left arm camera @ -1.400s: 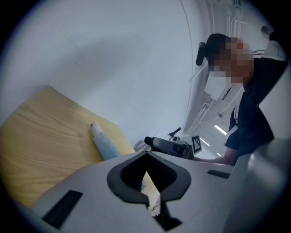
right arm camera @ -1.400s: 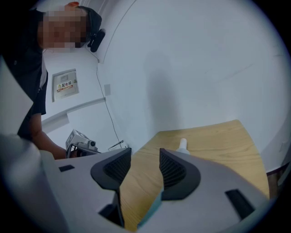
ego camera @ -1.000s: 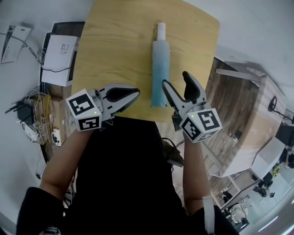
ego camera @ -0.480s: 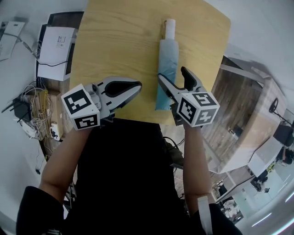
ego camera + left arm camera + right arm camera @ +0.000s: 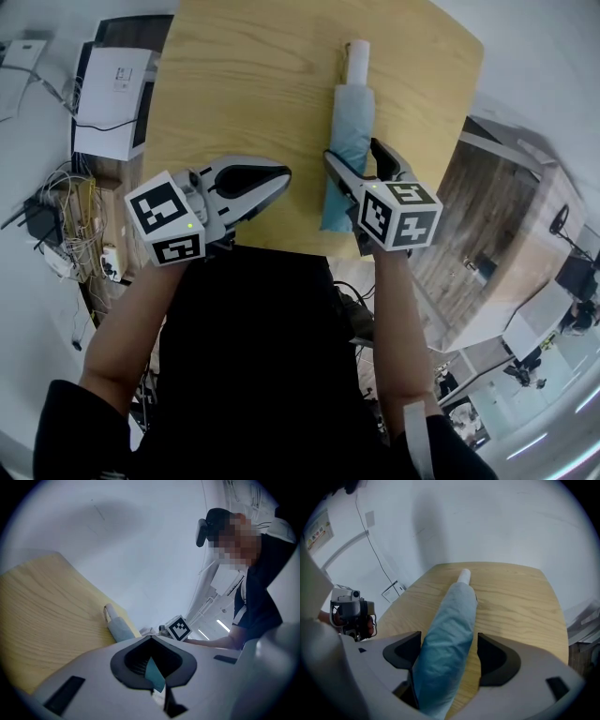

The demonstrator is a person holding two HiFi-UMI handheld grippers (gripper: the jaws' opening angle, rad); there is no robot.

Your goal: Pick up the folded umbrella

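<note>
In the head view, a wooden table (image 5: 234, 84) fills the upper middle of the frame, and the folded umbrella (image 5: 352, 131), pale blue, is laid lengthwise on it right of centre, its white handle (image 5: 357, 54) towards the top edge. The right gripper (image 5: 354, 153) is set over the umbrella's lower part; its jaws have just been opening and are spread wide, one on each side of the fabric. The left gripper (image 5: 279, 176) is seen at centre left above the table's near edge, well apart from the umbrella, with its jaws brought together on nothing. A white sheet (image 5: 112, 103) and a tangle of cables (image 5: 70, 216) are seen on the floor at the left. In the left gripper view, the jaws are met at their tips, the table is shown at the left, and the umbrella lies along its far edge near the middle; the marker cube (image 5: 179, 627) of the other gripper is visible just right of it. In the right gripper view, the umbrella runs from the bottom centre up to the handle, between the widely parted pads; a clear gap is left at the right pad, while contact at the left pad cannot be judged.
</note>
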